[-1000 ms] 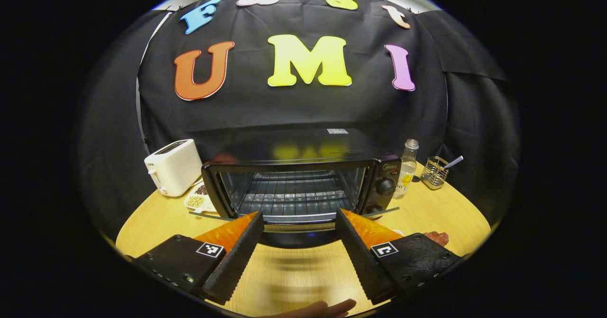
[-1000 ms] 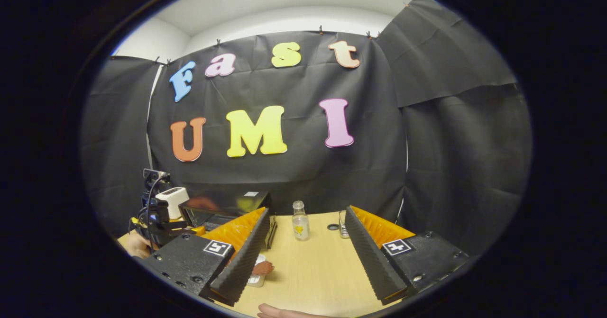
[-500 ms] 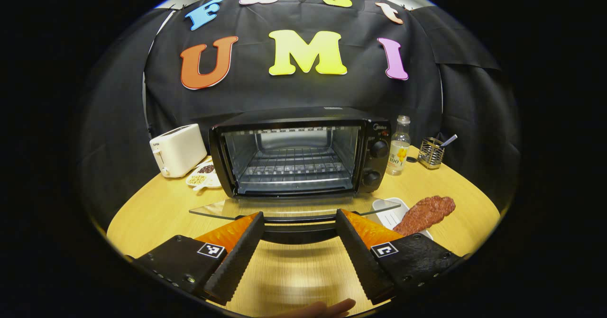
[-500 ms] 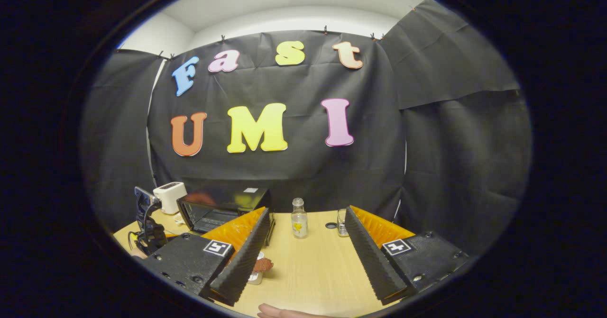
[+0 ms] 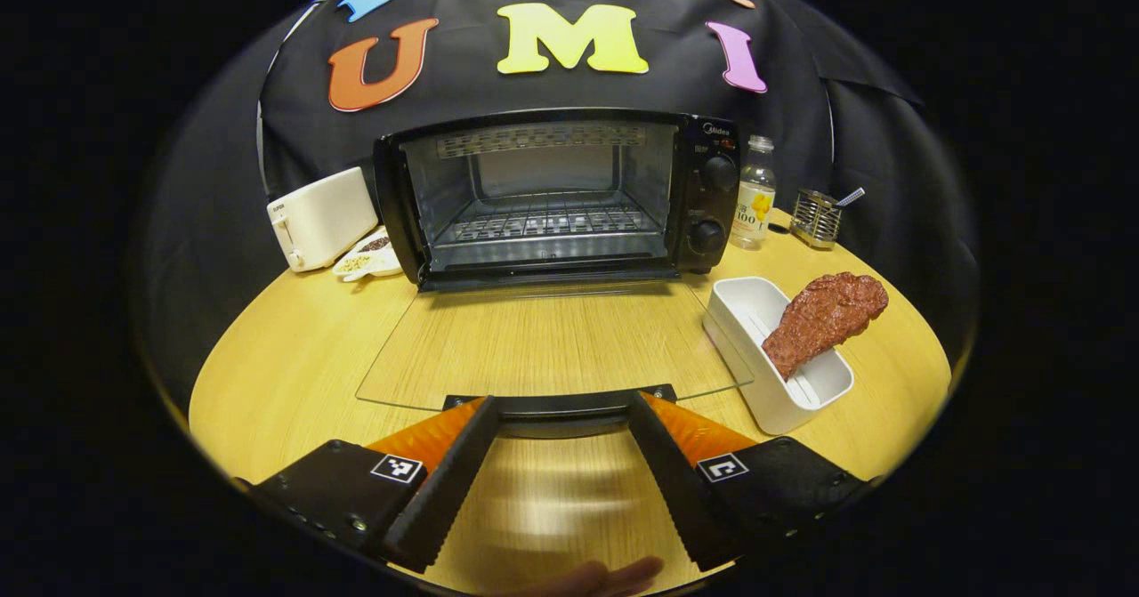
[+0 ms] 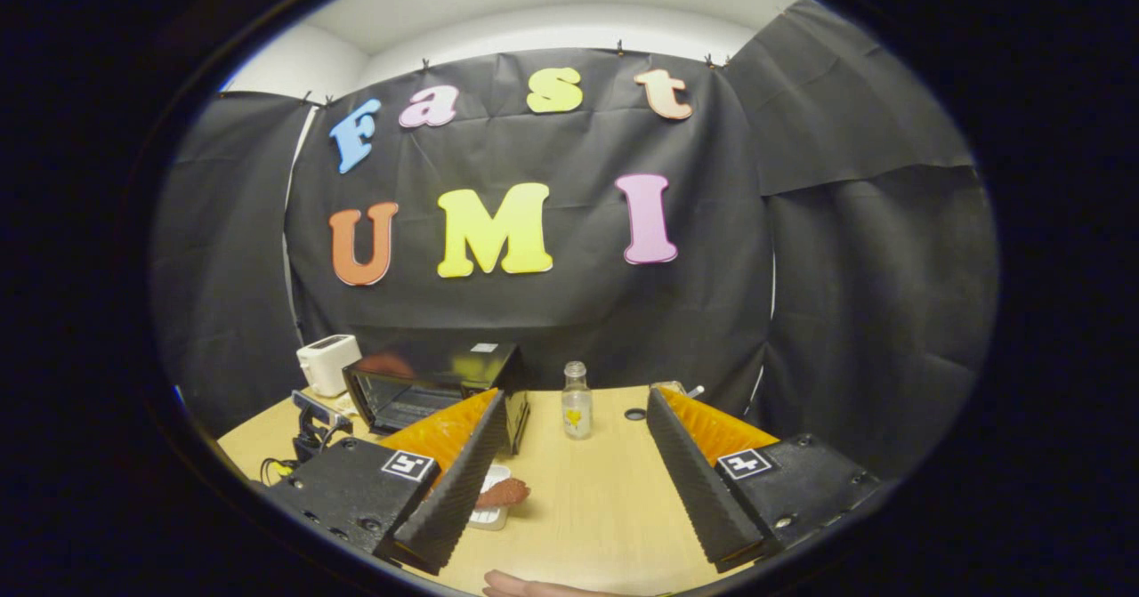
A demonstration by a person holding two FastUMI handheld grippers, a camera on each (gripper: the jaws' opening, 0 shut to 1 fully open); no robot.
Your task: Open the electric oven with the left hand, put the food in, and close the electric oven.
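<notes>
Oven (image 5: 556, 197) stands at the back of the worktop (image 5: 294, 366), against the booth wall. Its glass door (image 5: 543, 343) is swung fully down and lies flat, just above the wood, with the dark handle (image 5: 559, 406) at its near edge. Cavity open; wire rack (image 5: 545, 221) inside, bare. Two knobs (image 5: 717, 173) on the right panel, one above the other.

Left claw (image 5: 562, 455): fingers spread wide, one at each end of the handle. Fingertips sit right at the bar; contact cannot be judged. Nothing is clamped between them.

Food (image 5: 823, 317), a brown, rough slab of meat, leans in a white tray (image 5: 743, 312) just right of the door, its upper end sticking out over the tray's far rim. In the right gripper view the same meat (image 6: 504, 493) and tray (image 6: 490, 514) peek out past the right claw's left finger.

Right claw (image 6: 569, 477) hovers over the worktop to the right of the oven (image 6: 427, 383), jaws wide apart, empty.

Left of the oven: white toaster (image 5: 320, 217), then a small dish (image 5: 369, 262) of grains just beside it. Right of the oven: clear bottle (image 5: 753, 195) with a yellow label, then a wire holder (image 5: 814, 217) with a utensil in it. A fingertip (image 5: 623, 572) shows at the bottom edge of the left gripper view.
</notes>
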